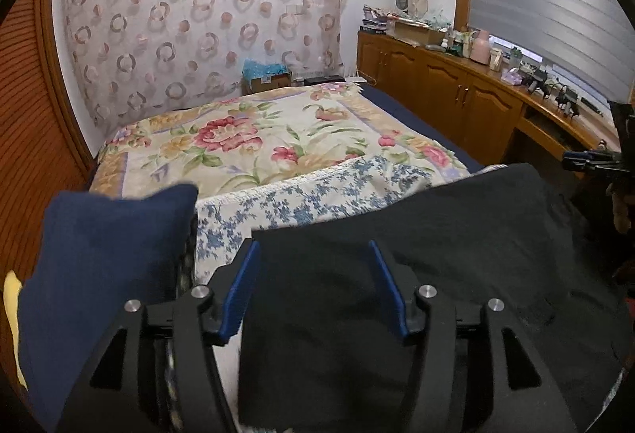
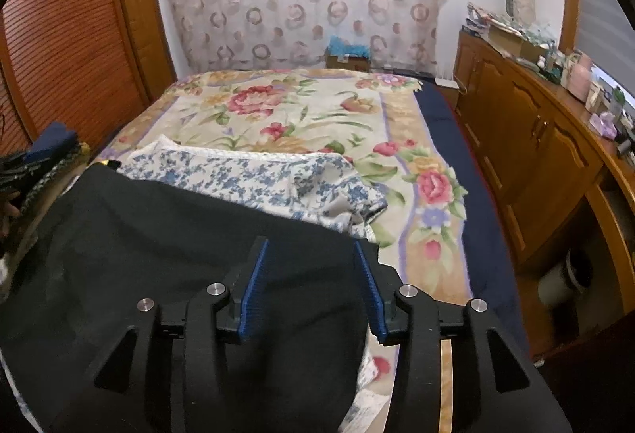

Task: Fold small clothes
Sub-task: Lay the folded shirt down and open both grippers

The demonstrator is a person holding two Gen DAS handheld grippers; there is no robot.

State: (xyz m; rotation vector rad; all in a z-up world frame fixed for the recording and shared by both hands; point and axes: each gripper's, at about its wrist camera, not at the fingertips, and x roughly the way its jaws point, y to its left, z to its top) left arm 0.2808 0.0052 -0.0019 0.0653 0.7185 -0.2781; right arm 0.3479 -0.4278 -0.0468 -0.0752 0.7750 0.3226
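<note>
A black garment [image 1: 456, 234] lies spread on the bed in front of both grippers; it also shows in the right wrist view [image 2: 166, 234]. My left gripper [image 1: 313, 254] is open, its blue pads over the garment's near left part. My right gripper [image 2: 311, 252] is open over the garment's near right edge. A blue-flowered white cloth [image 1: 301, 195] lies just beyond the black garment, also in the right wrist view [image 2: 258, 175]. A navy cloth [image 1: 103, 254] is at the left. The right gripper shows at the far right of the left wrist view [image 1: 587, 159].
The bed has a floral blanket [image 2: 301, 111] with a dark blue sheet edge [image 2: 444, 123] on the right. A wooden cabinet [image 2: 535, 139] with cluttered top runs along the right. A louvred wooden door [image 2: 67, 48] stands at the left. A cardboard box [image 1: 266, 79] sits beyond the bed.
</note>
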